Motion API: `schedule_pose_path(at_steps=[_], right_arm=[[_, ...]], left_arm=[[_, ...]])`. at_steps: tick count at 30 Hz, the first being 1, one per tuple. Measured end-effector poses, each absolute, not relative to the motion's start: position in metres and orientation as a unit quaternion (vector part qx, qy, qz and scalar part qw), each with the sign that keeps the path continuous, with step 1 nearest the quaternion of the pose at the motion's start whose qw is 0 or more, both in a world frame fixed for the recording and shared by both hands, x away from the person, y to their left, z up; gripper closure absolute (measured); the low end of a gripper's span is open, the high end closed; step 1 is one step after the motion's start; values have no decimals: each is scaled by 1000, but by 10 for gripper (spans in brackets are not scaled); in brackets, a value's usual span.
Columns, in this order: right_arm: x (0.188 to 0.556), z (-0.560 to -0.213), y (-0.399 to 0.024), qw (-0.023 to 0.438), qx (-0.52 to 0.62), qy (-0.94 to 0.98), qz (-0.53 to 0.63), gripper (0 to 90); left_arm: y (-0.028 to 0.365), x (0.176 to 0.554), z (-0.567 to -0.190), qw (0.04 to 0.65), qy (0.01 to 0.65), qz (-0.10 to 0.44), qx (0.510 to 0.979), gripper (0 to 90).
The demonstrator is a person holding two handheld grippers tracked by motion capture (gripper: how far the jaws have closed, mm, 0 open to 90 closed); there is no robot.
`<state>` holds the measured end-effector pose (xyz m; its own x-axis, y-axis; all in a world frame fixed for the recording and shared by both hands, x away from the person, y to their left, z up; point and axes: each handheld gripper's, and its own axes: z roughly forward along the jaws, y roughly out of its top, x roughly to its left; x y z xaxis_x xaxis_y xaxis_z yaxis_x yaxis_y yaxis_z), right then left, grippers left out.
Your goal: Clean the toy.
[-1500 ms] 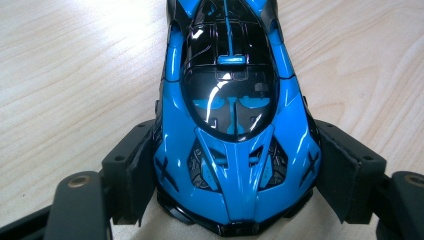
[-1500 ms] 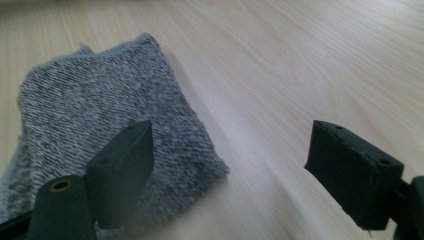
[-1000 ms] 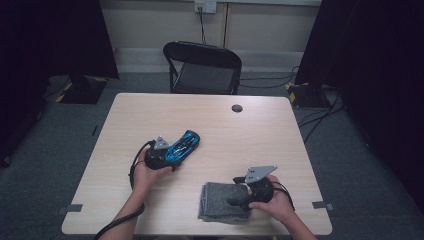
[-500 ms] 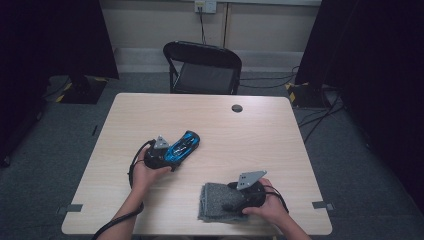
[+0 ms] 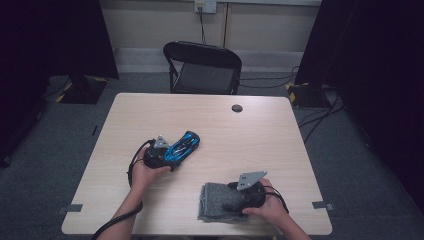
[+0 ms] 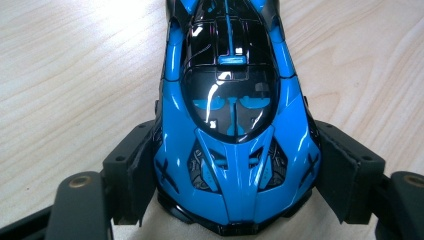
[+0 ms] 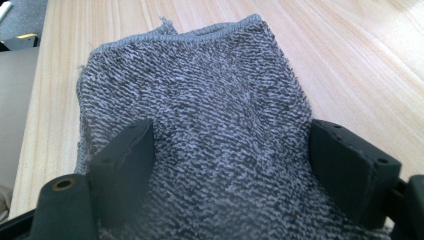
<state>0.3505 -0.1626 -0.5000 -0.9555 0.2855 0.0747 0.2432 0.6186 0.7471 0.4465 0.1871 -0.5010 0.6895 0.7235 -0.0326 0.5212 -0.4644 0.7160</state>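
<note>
The left gripper (image 6: pixel 235 190) clamps the blue toy car (image 6: pixel 232 125) by its flanks on the table (image 5: pixel 260 135). The right gripper (image 7: pixel 230 170) stands wide over the grey towel (image 7: pixel 200 100) (near the table's front edge); pad contact apparently absent.

No writing, brand, number or label can be read anywhere. The blue toy car (image 6: pixel 235 120) carries only black X-shaped marks on its nose at either side, with no letters or badge legible. The grey towel (image 7: pixel 210 125) and the table (image 5: pixel 260 135) bear no print or tag.
</note>
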Motion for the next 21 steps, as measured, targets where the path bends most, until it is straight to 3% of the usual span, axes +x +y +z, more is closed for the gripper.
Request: schedule_pose_path(at_steps=[5, 7, 10, 14, 21], right_arm=[[348, -498, -159, 39, 153, 904, 397, 287], [347, -496, -159, 41, 153, 902, 402, 546], [346, -495, -157, 26, 153, 901, 404, 705], [346, -492, -155, 15, 181, 900, 396, 759], [360, -482, -159, 0, 234, 875, 424, 776]], left_arm=[[187, 445, -502, 363, 368, 143, 844, 259], [187, 445, -501, 363, 367, 142, 845, 259], [187, 444, -502, 366, 366, 141, 844, 259], [187, 442, -501, 364, 370, 141, 844, 259], [190, 439, -499, 359, 367, 132, 848, 259]])
